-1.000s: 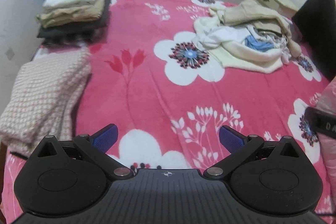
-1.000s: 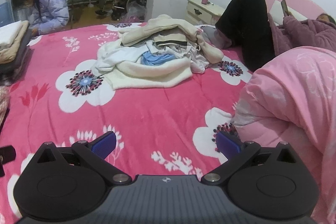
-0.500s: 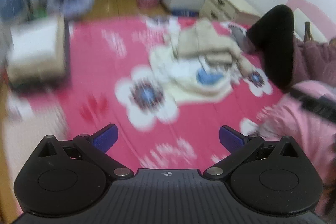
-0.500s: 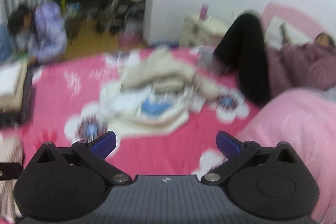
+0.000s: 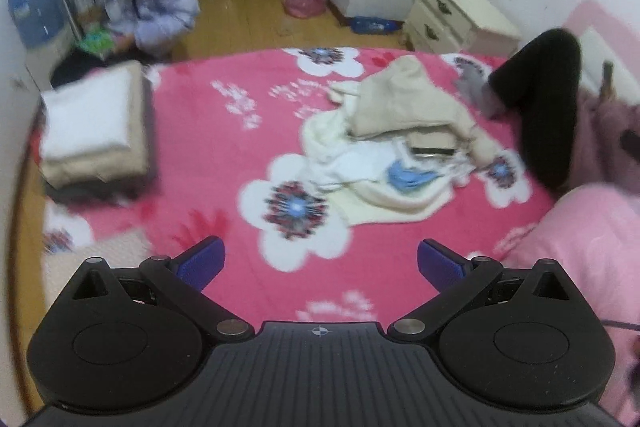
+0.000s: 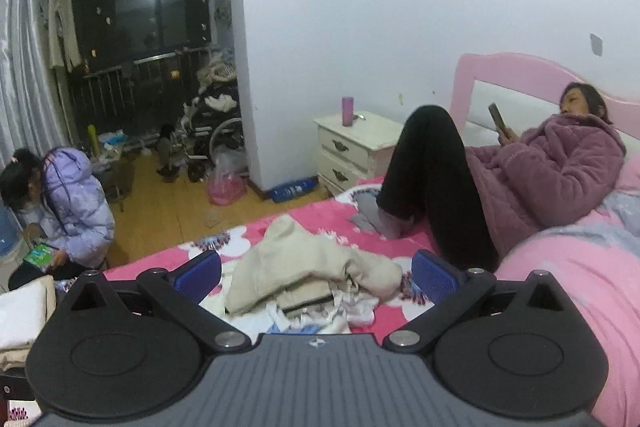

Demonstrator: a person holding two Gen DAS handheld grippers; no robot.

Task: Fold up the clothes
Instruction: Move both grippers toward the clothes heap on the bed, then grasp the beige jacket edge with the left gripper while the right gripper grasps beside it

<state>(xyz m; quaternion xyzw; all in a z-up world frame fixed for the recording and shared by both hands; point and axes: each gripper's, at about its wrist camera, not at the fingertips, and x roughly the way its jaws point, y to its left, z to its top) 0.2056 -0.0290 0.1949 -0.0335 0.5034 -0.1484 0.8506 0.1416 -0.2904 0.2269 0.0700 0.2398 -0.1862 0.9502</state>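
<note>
Both tools (left (image 5: 320,261), right (image 6: 316,271)) gape wide above unfolded clothes (image 5: 400,143), folded stack (image 5: 94,131) aside.

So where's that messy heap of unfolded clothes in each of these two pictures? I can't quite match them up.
Left wrist view: the heap of unfolded clothes lies right of centre on the pink floral blanket, well beyond the open fingers.
Right wrist view: the heap sits low in the centre, framed between the open fingers.
Shared landmark: the cream nightstand with a purple cup on it, beyond the heap.
</note>
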